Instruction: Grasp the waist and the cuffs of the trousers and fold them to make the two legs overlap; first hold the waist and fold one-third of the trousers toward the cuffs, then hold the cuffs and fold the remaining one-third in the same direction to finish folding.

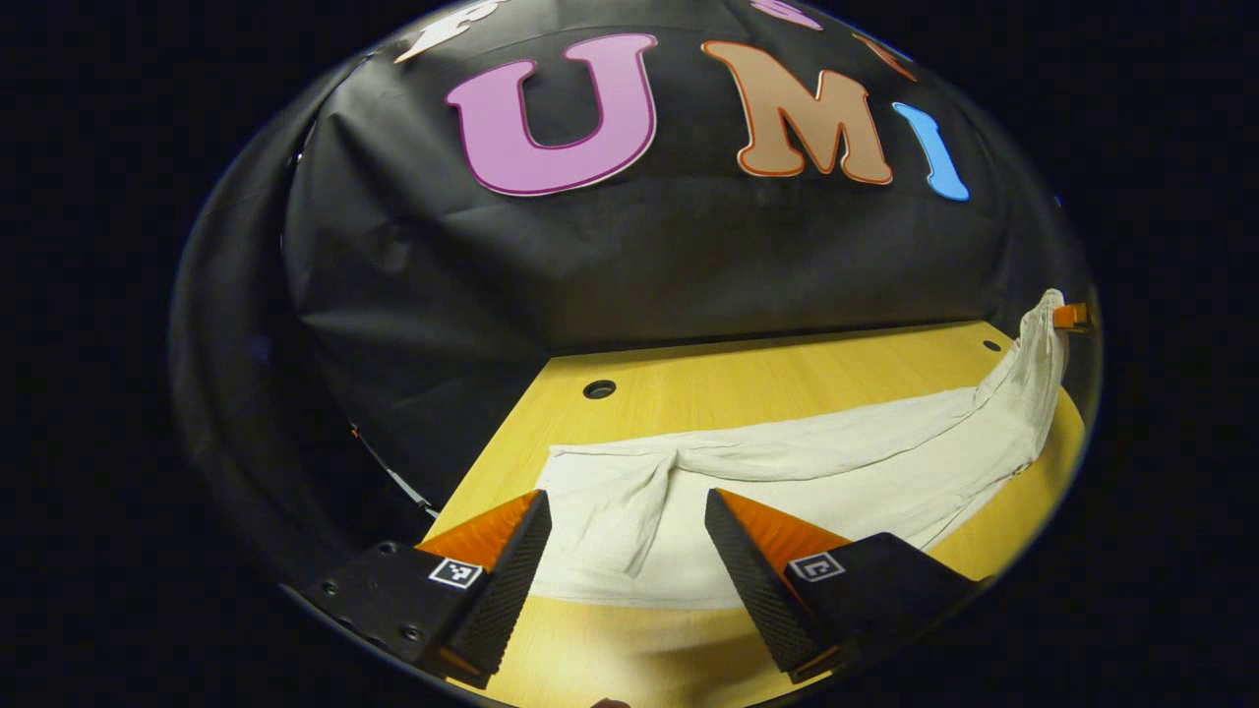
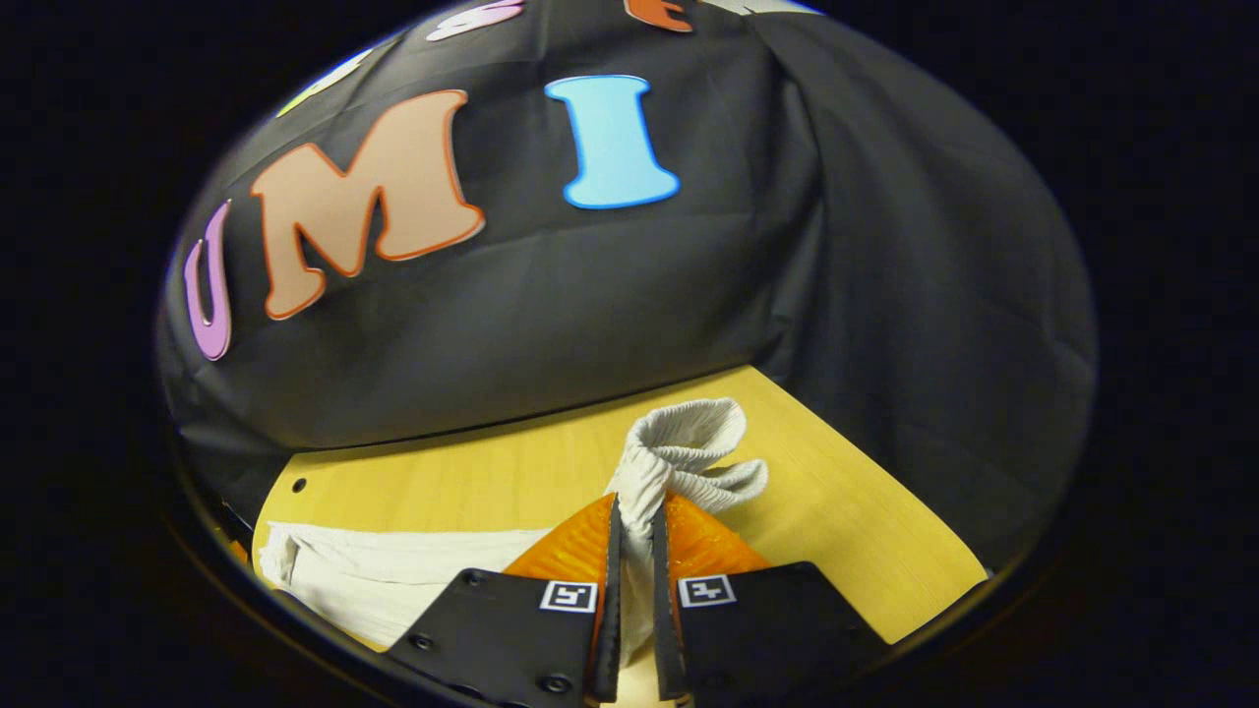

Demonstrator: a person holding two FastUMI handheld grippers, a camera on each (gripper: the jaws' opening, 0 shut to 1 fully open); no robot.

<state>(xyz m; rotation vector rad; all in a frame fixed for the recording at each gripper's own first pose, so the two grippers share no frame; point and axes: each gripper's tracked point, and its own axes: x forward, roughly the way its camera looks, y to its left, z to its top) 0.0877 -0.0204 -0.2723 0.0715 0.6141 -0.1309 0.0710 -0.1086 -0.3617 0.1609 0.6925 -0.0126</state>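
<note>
Left gripper view: your left gripper [image 1: 625, 560] hangs with jaws wide apart over the near end of the trousers [image 1: 787, 472], gripping nothing. The pale trousers lie stretched along the wooden surface [image 1: 689, 379], and the far end rises off it where the other gripper [image 1: 1072, 317] pinches it. Which end is waist or cuffs, can't tell for sure.

Right gripper view: your right gripper [image 2: 634, 551] is clamped on a bunched end of the trousers [image 2: 679, 462]; ribbed fabric pokes out past the fingertips, so likely the cuffs. The rest trails off to the left across the surface [image 2: 836, 511].

Step, by my read: still the first fold, legs look not yet properly overlapped, one end grasped. Next move calls for closing the left gripper on the near end, then carrying both ends over together.

Writing: only square coded markers on the grippers, no readable brand or label.
</note>
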